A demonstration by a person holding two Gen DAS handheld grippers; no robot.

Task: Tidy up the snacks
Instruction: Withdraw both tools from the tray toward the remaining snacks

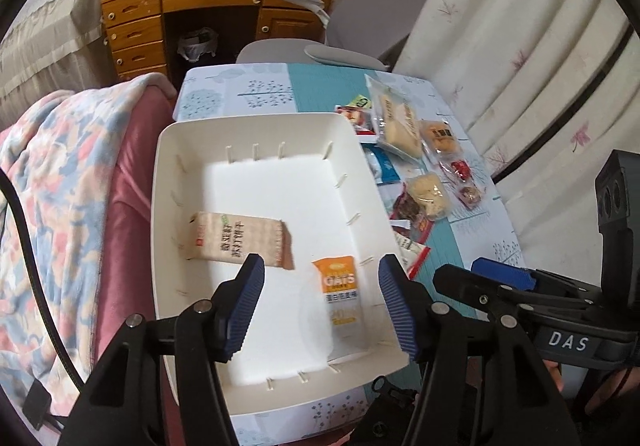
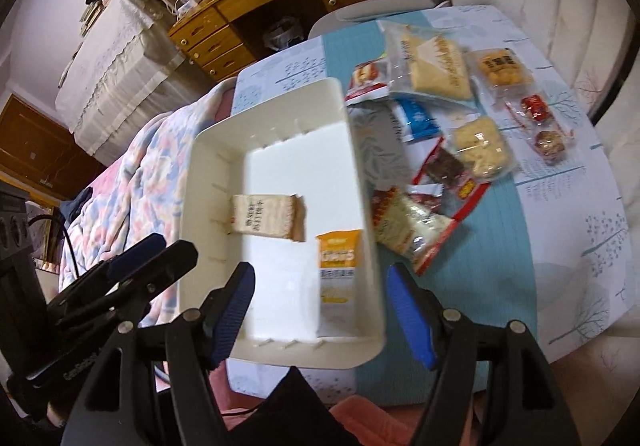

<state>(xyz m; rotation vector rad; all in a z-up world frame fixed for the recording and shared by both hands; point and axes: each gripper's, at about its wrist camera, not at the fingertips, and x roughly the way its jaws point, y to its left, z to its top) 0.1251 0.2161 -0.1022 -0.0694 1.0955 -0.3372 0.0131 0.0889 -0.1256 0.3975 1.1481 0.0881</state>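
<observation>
Tabletop white bin (image 1: pixel 172 150) holds orange oats packet (image 1: pixel 340 286), beige cracker pack (image 1: pixel 236 240).

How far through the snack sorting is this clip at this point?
Early. Done: two packets lie inside the white bin, a beige cracker pack and an orange oats bar. In hand: nothing; the left gripper and right gripper are both open and empty above the bin. Left: the pile of wrapped snacks on the table beside the bin.
</observation>
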